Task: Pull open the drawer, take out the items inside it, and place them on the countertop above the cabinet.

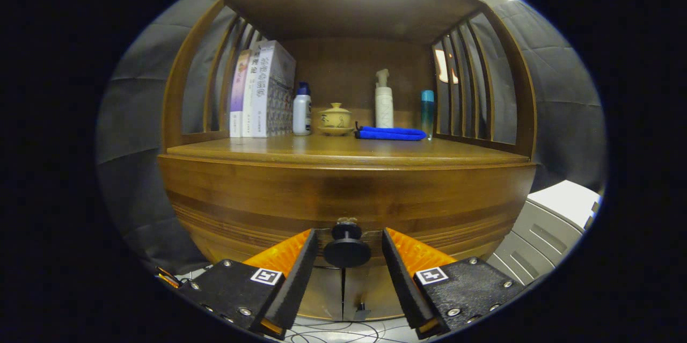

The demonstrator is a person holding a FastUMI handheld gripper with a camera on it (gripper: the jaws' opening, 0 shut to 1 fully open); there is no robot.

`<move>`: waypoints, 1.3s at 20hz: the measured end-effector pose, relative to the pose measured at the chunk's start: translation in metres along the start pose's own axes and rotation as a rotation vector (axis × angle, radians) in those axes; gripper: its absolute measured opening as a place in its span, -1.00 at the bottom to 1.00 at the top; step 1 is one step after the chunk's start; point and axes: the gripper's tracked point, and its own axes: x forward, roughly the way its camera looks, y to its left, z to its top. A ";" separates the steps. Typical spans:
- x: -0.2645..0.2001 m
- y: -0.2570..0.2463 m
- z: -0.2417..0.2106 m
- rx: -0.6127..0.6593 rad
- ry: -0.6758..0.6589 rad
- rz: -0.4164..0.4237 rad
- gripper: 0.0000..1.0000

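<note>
A wooden cabinet fills the scene. Its drawer front (343, 198) is flush with the cabinet body. A round dark knob (346, 246) sticks out from the drawer's lower middle. My gripper (348, 249) is open, with one finger on each side of the knob and a small gap left on both sides. The countertop (343, 150) above the drawer is a smooth wooden shelf. What lies inside the drawer is hidden.
At the back of the countertop stand upright books (263, 90), a small white bottle (302, 112), a yellow lidded cup on a saucer (335, 118), a pump bottle (383, 101), a teal bottle (427, 112) and a folded blue cloth (390, 133). A white-grey unit (547, 225) sits right of the cabinet.
</note>
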 end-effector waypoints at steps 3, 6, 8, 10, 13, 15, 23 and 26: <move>0.005 0.009 0.000 0.064 -0.003 0.052 0.26; 0.006 0.008 -0.003 0.047 -0.005 0.066 -0.04; 0.005 0.008 -0.004 0.076 -0.001 0.087 -0.13; 0.005 0.008 -0.006 0.076 0.004 0.089 -0.23; 0.003 0.008 -0.006 0.031 0.018 0.085 -0.31; -0.006 0.008 -0.008 0.030 0.023 0.093 -0.31; -0.060 0.007 -0.017 0.074 0.057 0.130 -0.31; -0.086 0.005 -0.021 0.065 0.056 0.127 -0.31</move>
